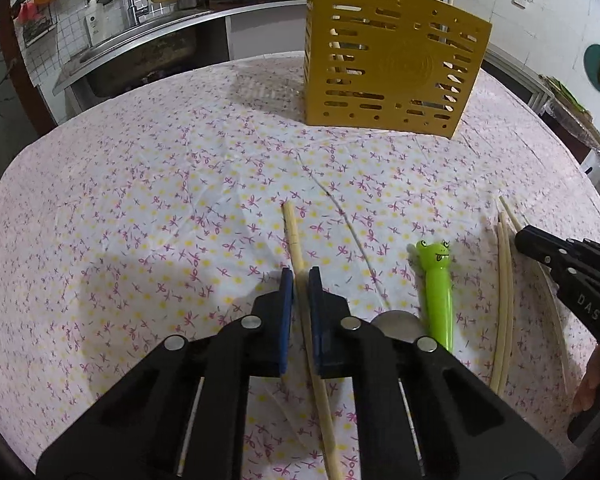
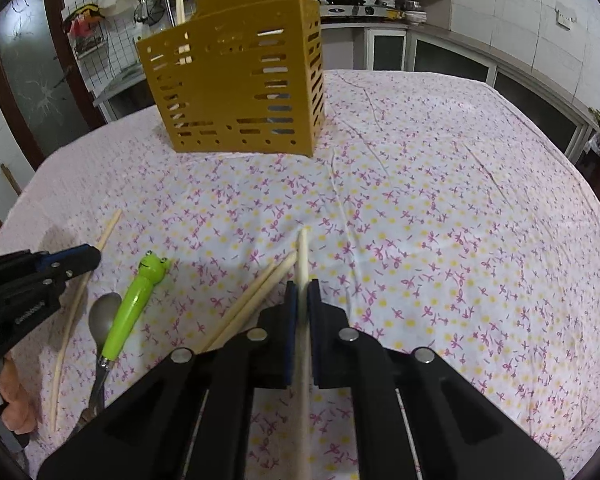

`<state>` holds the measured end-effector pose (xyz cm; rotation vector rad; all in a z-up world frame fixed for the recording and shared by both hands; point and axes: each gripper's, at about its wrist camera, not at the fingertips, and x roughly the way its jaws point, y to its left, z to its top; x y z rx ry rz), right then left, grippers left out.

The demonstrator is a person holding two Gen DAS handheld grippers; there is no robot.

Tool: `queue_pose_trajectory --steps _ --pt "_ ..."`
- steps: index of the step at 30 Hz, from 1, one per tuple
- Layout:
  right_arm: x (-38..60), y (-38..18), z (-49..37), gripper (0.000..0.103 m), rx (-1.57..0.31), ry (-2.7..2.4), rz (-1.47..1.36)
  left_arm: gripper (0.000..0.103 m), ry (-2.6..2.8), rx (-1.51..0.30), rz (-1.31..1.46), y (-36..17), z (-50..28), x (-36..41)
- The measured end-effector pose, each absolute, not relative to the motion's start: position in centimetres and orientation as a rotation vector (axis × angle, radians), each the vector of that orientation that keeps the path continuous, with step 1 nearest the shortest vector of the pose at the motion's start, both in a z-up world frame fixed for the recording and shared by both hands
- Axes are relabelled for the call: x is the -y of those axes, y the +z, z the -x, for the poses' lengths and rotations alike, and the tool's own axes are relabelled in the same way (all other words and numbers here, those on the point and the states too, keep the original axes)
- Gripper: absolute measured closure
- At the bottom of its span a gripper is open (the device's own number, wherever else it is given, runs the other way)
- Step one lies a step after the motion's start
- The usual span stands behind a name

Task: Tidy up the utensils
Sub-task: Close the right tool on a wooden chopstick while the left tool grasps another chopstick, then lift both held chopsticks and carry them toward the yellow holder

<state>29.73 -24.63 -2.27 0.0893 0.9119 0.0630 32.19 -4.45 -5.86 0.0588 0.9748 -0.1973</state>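
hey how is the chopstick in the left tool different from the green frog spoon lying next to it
The chopstick is plain pale wood, thin and straight; the frog spoon has a thick bright green handle with a cartoon frog face and a metal bowl. The chopstick is clamped between the left tool's pads, while the frog spoon lies free, untouched. Both rest on the floral tablecloth, outside the yellow holder.
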Motion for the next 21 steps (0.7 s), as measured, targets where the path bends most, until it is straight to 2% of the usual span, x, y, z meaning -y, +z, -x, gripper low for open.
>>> queue_pose_trajectory --steps 3,4,11,21 --pt "25.1 -1.4 -29.5 0.097 -0.898 0.073 -0.103 0.098 -0.205 -0.968 -0.037 -5.3 -31.9 4.2" --pt "25.1 -1.3 -29.4 0.097 -0.891 0.071 -0.102 0.103 -0.211 -0.965 -0.027 -5.1 -31.9 4.0" --pt "25.9 -1.0 -29.6 0.097 -0.855 0.074 -0.140 0.103 -0.240 -0.946 0.007 -4.0 -31.5 3.7" --pt "25.5 -2.6 -30.2 0.097 -0.904 0.083 -0.138 0.103 -0.218 -1.032 -0.016 -6.1 -32.1 4.6"
